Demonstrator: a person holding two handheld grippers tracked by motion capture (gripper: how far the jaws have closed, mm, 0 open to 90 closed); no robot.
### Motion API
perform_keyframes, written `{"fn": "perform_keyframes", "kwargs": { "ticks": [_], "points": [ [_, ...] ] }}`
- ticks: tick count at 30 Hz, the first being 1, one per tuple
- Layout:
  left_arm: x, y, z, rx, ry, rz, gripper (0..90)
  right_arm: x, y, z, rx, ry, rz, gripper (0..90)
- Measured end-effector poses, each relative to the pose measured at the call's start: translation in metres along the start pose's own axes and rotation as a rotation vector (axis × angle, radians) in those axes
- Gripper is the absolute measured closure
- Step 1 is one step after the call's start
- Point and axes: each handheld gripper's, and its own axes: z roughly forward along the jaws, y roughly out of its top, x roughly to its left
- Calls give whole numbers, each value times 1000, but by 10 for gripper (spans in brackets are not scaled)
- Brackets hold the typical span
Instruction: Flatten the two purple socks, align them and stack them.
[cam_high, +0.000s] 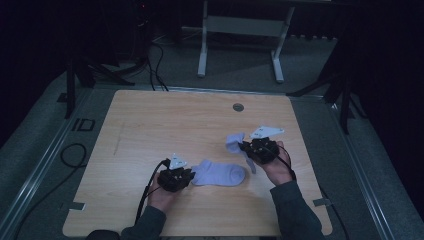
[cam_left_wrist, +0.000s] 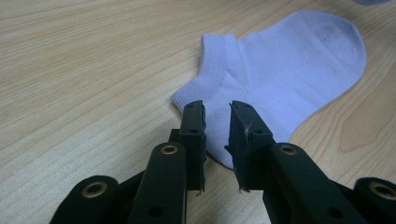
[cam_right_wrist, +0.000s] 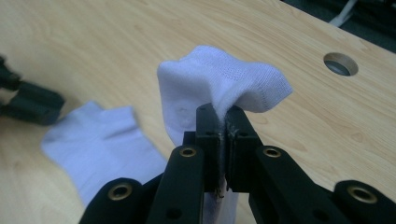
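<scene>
A pale lilac ankle sock (cam_high: 220, 174) lies flat on the wooden table (cam_high: 165, 120), cuff toward my left gripper (cam_high: 191, 175). In the left gripper view that sock (cam_left_wrist: 289, 65) spreads beyond my left gripper (cam_left_wrist: 217, 109), whose jaws stand a little apart just over the sock's heel edge, pressing on nothing. A second lilac sock (cam_high: 236, 143) hangs lifted off the table, with my right gripper (cam_high: 244, 147) shut on it. In the right gripper view the held sock (cam_right_wrist: 219, 79) bunches over the closed right gripper (cam_right_wrist: 222, 112), and the flat sock (cam_right_wrist: 102, 140) lies below at left.
A round cable hole (cam_high: 238, 107) sits near the table's far edge, seen also as the hole (cam_right_wrist: 341, 64) in the right gripper view. A white desk frame (cam_high: 202, 50) and black cables (cam_high: 155, 65) stand on the floor beyond. Bare wood spreads across the table's left and far parts.
</scene>
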Motion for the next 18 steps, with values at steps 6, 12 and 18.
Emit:
{"fn": "perform_keyframes", "kwargs": {
  "ticks": [6,12,18],
  "points": [
    [0,0,1,6,2,-1,754,17,0,-5,-20,10,-29,850],
    [0,-1,2,11,2,-1,753,22,2,-1,-11,-16,-45,849],
    [0,-1,5,28,-3,6,753,30,1,13,0,-5,-43,849]
  ]
}}
